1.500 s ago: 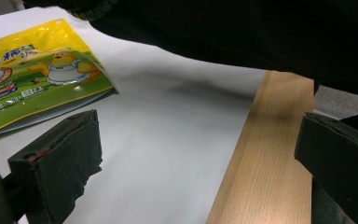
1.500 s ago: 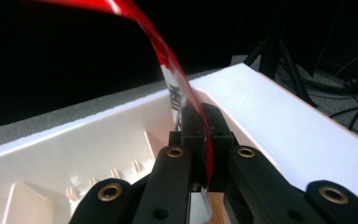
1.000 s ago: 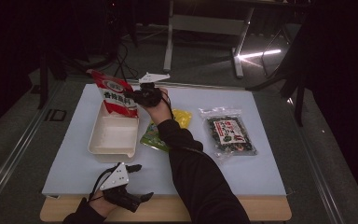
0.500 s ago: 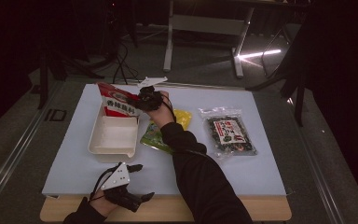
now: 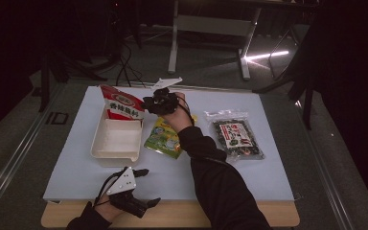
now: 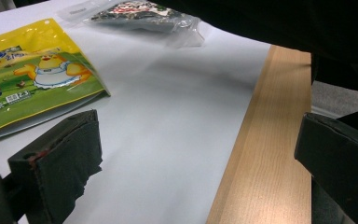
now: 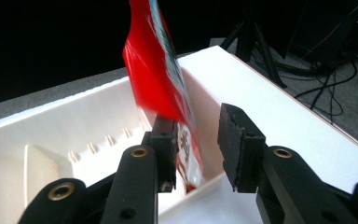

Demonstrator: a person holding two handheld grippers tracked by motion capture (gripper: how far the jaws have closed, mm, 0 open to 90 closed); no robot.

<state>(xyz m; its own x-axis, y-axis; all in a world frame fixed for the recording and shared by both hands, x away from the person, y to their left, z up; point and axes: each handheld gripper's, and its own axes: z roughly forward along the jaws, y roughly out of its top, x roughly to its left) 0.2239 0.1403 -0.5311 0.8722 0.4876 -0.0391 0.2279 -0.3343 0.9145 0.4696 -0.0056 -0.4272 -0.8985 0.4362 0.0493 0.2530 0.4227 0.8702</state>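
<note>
Red pouch (image 7: pixel 161 79) top cut off.

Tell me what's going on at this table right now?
A person is working with a gripper in each hand. The right gripper has just been opening its jaws at the red snack bag, which stands tilted in the far end of the white tray; the bag is between the jaws, with a gap on one side. The left gripper rests open at the near table edge. A green-yellow pouch and a clear bag of dark snacks lie on the white mat.
</note>
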